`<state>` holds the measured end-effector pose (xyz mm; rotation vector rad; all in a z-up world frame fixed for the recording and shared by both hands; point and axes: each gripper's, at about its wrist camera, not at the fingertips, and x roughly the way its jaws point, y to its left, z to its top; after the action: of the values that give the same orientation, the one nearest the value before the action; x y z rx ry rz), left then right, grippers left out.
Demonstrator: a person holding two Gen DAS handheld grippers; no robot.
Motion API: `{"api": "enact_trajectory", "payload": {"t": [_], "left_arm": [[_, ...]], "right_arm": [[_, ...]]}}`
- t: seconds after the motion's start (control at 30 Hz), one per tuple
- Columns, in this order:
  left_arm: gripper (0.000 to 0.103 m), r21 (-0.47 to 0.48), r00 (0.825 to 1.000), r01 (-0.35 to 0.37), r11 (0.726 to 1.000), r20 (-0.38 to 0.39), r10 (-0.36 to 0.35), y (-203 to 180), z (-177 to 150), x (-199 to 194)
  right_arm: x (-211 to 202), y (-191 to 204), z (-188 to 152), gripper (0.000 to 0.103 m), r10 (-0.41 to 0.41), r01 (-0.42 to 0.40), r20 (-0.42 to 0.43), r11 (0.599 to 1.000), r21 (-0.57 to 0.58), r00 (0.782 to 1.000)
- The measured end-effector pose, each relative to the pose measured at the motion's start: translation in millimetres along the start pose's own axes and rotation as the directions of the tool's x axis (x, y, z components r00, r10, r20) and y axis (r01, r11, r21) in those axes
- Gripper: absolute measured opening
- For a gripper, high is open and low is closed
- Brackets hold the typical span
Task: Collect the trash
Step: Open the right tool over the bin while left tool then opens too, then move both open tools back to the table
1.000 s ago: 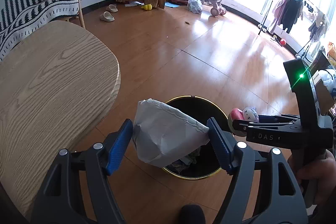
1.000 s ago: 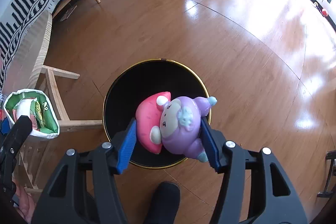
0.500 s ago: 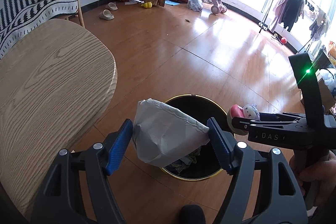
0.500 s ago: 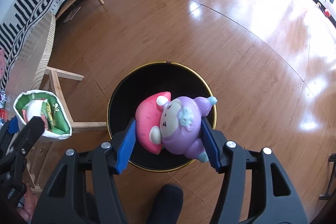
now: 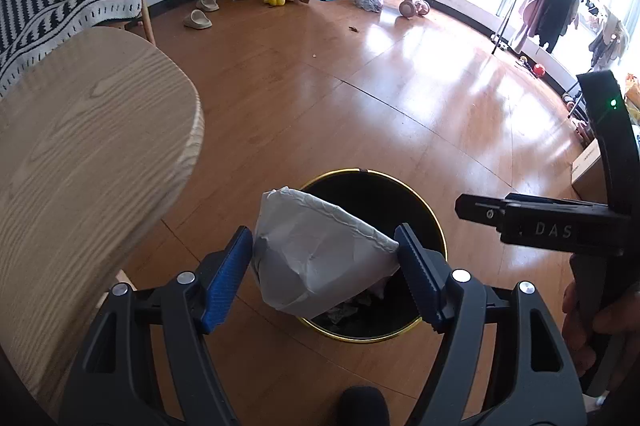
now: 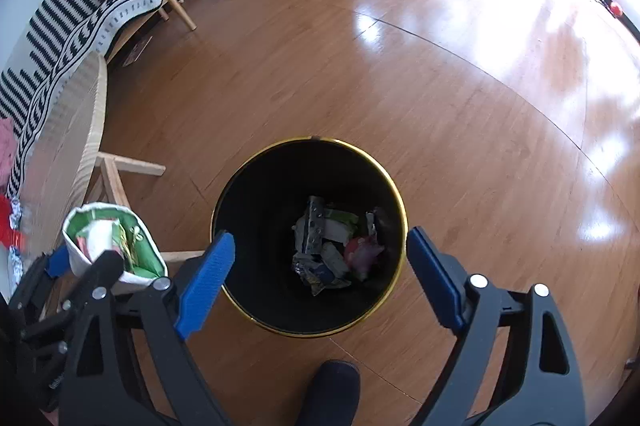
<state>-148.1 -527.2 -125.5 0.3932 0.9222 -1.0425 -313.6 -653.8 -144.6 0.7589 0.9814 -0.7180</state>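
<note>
One second ago the right tool (image 6: 316,282) was pinching a pink and purple toy over the bin (image 6: 256,322); now its jaws are opening with nothing between them, and the toy (image 6: 362,252) lies at the bottom of the bin among crumpled wrappers (image 6: 316,246). That piece of trash counts as collected. The left tool (image 5: 324,274) has not changed: its blue pads pinch a white paper cup (image 5: 316,258) by its sides, held over the near left rim of the bin. In the right view the cup's mouth shows green scraps inside. My reading is that the cup is next, and it needs to move a little right, toward the bin's middle, so its contents do not spill onto the floor (image 6: 440,86). The worktop (image 5: 80,154) stands just left of the bin.
</note>
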Motion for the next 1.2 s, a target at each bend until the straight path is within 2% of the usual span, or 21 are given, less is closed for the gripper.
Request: {"api": "enact_trajectory", "payload": {"t": [0.23,0.4,0.53,0.7,0.9,1.03,1.2], "left_arm": [[0.072,0.003,0.997,0.059,0.998,-0.042,-0.059,-16,0,25],[0.077,0.002,0.994,0.110,0.994,-0.023,-0.110,-26,8,28],[0.088,-0.001,0.992,0.125,0.992,-0.006,-0.125,-30,11,27],[0.089,0.000,0.994,0.113,0.994,-0.004,-0.113,-25,9,21],[0.091,-0.017,0.996,0.079,0.997,0.043,-0.078,0,13,-17],[0.091,-0.042,0.995,0.031,0.999,0.095,-0.027,35,13,-57],[0.091,-0.124,0.985,-0.052,0.991,0.158,0.071,105,9,-113]], "right_arm": [[-9,-20,1,0.088,-0.041,0.039,0.031,0.997,0.067,0.999],[-13,-32,2,0.088,-0.062,0.058,0.047,0.994,0.089,0.997],[-17,-41,1,0.089,-0.078,0.071,0.059,0.991,0.110,0.995],[-21,-40,2,0.089,-0.075,0.066,0.068,0.991,0.119,0.995],[-27,0,4,0.091,-0.048,0.043,0.084,0.997,0.064,0.995],[-30,53,6,0.091,-0.029,0.032,0.100,0.999,-0.030,0.995],[-31,134,6,0.091,0.035,-0.021,0.106,0.991,-0.133,0.994]]}}
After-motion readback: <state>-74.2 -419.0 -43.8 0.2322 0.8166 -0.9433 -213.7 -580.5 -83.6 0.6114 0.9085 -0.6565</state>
